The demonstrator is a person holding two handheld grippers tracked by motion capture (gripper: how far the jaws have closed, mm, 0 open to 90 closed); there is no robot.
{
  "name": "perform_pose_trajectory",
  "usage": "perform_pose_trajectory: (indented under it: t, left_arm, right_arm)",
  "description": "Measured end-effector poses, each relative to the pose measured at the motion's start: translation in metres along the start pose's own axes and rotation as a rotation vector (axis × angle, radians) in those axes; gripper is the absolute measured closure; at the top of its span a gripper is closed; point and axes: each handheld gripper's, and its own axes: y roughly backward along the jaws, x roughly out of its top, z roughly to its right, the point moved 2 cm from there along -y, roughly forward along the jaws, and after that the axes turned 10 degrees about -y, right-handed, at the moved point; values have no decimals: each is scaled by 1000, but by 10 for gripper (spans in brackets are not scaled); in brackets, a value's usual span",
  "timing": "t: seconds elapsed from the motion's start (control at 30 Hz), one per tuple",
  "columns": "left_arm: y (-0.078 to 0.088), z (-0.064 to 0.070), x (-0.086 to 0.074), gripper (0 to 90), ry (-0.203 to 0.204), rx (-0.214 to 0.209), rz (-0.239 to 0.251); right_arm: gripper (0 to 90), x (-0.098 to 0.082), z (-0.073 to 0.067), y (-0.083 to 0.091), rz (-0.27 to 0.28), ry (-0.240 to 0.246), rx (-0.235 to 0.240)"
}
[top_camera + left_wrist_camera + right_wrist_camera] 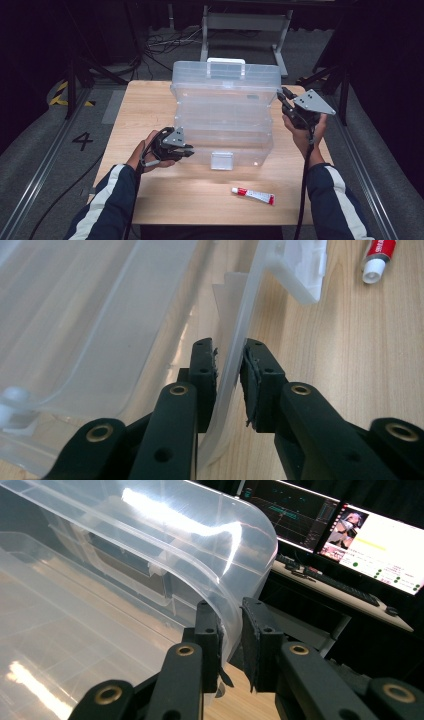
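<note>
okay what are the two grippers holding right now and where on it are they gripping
Both hold the clear plastic box. The left gripper pinches its thin front-left edge near the table; the right gripper pinches the curved rim at the box's right side.

The storage box (pixel 225 110) is showing clear, glossy plastic, smooth and catching glare along its lid (pixel 200 555). The table (pixel 145 110) is looking like pale matt wood grain. The gripper jaws are appearing as matt black plastic with brass-coloured rivets; their pads (pixel 250 385) are looking rough and frayed. The tube (pixel 253 195) is shining glossy.
</note>
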Motion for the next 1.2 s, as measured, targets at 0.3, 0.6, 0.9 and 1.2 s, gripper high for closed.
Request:
perform_pose_trajectory:
  t: [0.3,0.6,0.9,1.2]
  left_arm:
    - [0,-2,0,781,-4,-17,1]
    - [0,0,0,778,-2,-8,-3]
    - [0,-2,-1,784,-6,-20,1]
    - [0,-1,-1,783,-8,-16,0]
  right_arm:
    - [803,4,2,-6,-3,9,-21]
    - [808,7,5,-10,-7,2,-21]
    - [818,11,9,-18,-11,-11,-22]
    - [829,13,9,-24,-8,-12,-44]
